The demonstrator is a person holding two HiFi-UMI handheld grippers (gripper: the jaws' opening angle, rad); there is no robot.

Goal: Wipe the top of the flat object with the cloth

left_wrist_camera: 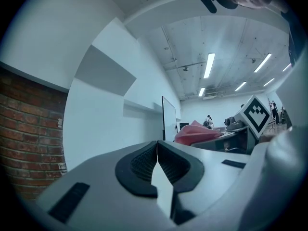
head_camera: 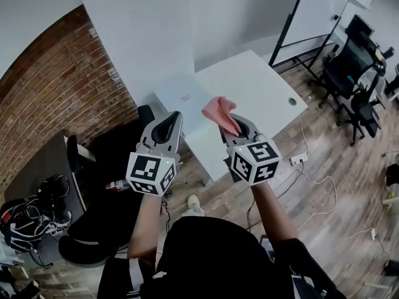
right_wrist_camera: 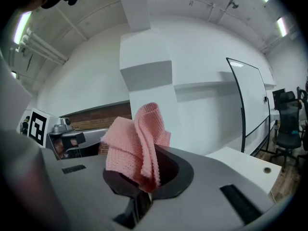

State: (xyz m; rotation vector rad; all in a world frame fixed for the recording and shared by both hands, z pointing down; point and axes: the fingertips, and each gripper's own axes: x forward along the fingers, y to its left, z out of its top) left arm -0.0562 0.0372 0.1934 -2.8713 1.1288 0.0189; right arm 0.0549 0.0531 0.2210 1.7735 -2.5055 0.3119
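A pink cloth (head_camera: 221,114) sticks up from my right gripper (head_camera: 235,128), which is shut on it. In the right gripper view the cloth (right_wrist_camera: 136,148) stands folded above the jaws. My left gripper (head_camera: 169,127) is shut and empty, held level beside the right one. In the left gripper view its pads (left_wrist_camera: 157,163) meet with nothing between them, and the cloth (left_wrist_camera: 195,131) shows to the right. Both grippers are raised well above the table. A flat white object (head_camera: 184,101) lies on the white table (head_camera: 262,86), below and beyond the grippers.
A brick wall (head_camera: 56,80) runs along the left. A dark seat (head_camera: 103,185) and a cluttered cart (head_camera: 28,220) stand at the lower left. A whiteboard (head_camera: 318,11) and office chairs (head_camera: 352,67) are at the upper right. Cables (head_camera: 312,185) lie on the wooden floor.
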